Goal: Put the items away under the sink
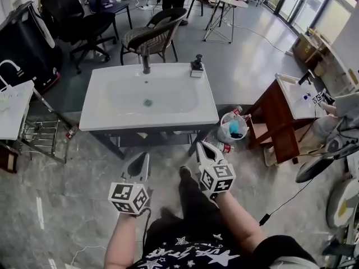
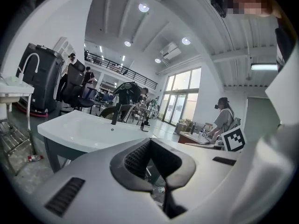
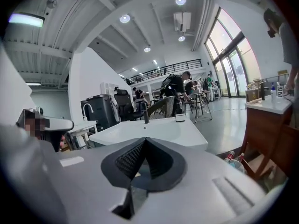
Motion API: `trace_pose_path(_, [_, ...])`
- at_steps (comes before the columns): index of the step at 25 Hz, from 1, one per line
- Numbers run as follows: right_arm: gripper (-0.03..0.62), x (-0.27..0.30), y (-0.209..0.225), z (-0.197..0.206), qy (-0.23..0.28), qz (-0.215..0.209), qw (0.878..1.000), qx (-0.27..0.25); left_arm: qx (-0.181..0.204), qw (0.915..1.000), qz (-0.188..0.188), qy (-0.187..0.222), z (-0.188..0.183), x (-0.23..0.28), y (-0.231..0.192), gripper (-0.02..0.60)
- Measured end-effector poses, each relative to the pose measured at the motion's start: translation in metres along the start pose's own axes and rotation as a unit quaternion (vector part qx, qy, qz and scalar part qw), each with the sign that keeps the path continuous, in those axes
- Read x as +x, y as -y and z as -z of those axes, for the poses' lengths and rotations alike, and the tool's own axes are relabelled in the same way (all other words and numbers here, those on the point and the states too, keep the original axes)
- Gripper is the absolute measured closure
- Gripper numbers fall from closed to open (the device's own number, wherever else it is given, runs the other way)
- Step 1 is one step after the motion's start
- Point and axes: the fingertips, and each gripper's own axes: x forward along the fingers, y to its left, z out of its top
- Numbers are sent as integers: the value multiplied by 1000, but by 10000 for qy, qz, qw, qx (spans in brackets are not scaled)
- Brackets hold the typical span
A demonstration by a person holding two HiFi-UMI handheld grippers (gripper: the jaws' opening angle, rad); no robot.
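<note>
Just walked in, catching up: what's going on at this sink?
A person faces the white rectangular sink, holding the left tongs and right tongs low before it, both shut and empty. A clear plastic bottle with a red label and a small white bucket sit on the floor beside the sink's right end; nothing is picked up yet.

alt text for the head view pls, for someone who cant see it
Seen from above, a person holds the left gripper and right gripper, both shut and empty, before a white sink. A bucket of bottles sits on the floor right of the sink, and a wicker chair stands behind it.
</note>
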Motion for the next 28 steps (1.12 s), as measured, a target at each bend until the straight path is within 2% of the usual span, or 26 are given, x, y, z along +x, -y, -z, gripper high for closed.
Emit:
trace_pose_path(6, [591,41,45,-25,324,267,9989,219,223,9996,-128,-141,-7,29,-14,572])
trace_pose_path(10, [591,86,83,-51,502,387,9979,161,69,9995,-310,-80,-22,67,-27,572])
trace_pose_path(15, [591,149,137,-88,818,744,9933,339,49,9988,-488,-88,-42,131,-47,572])
trace_pose_path(24, [589,247,188,-129,703,652,9953,107,100,9981,-601,-113,-79,241,-64,572])
trace_pose_path(28, [554,281,203,-139,708,494,9962,-124,137,9976,-669,-116,-86,274,-65,572])
